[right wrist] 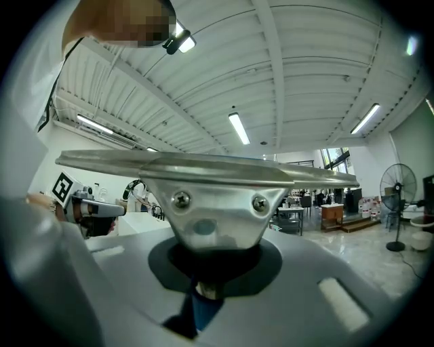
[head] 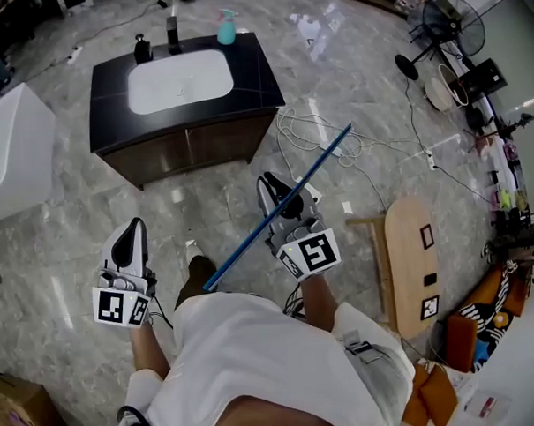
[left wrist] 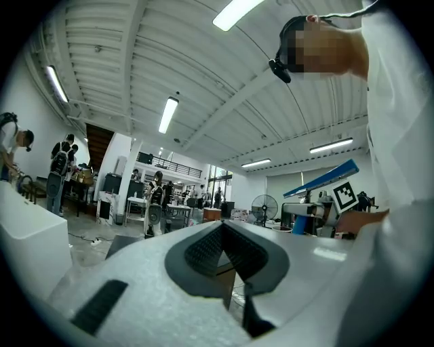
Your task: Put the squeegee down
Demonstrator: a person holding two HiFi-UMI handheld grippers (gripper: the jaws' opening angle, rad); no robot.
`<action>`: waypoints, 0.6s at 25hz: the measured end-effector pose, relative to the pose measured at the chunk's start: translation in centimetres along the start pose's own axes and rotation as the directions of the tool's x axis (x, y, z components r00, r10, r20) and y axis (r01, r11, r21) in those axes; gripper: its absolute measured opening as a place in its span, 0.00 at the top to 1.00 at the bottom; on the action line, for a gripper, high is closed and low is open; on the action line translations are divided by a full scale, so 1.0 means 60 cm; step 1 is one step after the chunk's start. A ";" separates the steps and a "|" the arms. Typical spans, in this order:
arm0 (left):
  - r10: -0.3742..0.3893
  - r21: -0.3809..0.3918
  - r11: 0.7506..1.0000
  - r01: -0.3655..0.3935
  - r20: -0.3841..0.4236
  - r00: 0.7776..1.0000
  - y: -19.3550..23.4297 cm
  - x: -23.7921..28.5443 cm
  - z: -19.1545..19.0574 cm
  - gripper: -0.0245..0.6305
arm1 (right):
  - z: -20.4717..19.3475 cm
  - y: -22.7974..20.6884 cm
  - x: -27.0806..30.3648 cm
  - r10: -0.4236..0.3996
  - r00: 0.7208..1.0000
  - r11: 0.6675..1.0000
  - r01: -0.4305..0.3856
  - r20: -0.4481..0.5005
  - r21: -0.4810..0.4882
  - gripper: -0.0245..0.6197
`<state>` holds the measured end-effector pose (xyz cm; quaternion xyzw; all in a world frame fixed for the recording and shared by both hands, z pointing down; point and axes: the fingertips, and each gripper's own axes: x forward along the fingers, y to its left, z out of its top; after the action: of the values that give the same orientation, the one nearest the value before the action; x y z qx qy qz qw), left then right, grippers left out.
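Squeegee: blue handle clenched in my right gripper's jaws, its metal head just beyond them, held above the floor near the sink cabinet. My left gripper, also near the cabinet, has its jaws pressed together, empty.

Most of the squeegee handle hides inside the right claw.

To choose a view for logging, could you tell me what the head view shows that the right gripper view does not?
Only the head view: the black vanity and the squeegee with its blue bar seen full length. Only the right gripper view: the squeegee's metal bracket with two screws, and the ceiling lights. Both: the right claw shut on the squeegee, and a standing fan.
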<state>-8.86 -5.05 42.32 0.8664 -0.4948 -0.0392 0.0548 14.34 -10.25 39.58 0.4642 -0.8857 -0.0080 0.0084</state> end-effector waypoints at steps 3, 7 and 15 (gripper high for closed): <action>-0.005 -0.004 1.000 0.005 0.001 1.000 0.076 0.023 0.016 0.97 | 0.006 0.012 0.073 -0.009 1.000 1.000 0.010 -0.009 0.004 0.91; -0.001 -0.009 1.000 0.001 -0.001 1.000 0.146 0.044 0.023 0.97 | 0.000 0.025 0.140 -0.006 0.999 1.000 0.007 -0.032 0.009 0.91; 0.029 -0.035 0.999 -0.029 -0.011 1.000 0.211 0.085 0.014 0.96 | -0.013 0.012 0.232 0.026 0.998 1.000 -0.025 -0.061 0.013 0.91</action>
<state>-17.19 -15.88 43.09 0.8582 -0.5062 -0.0423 0.0732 5.84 -21.30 40.50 0.4529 -0.8909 0.0118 0.0325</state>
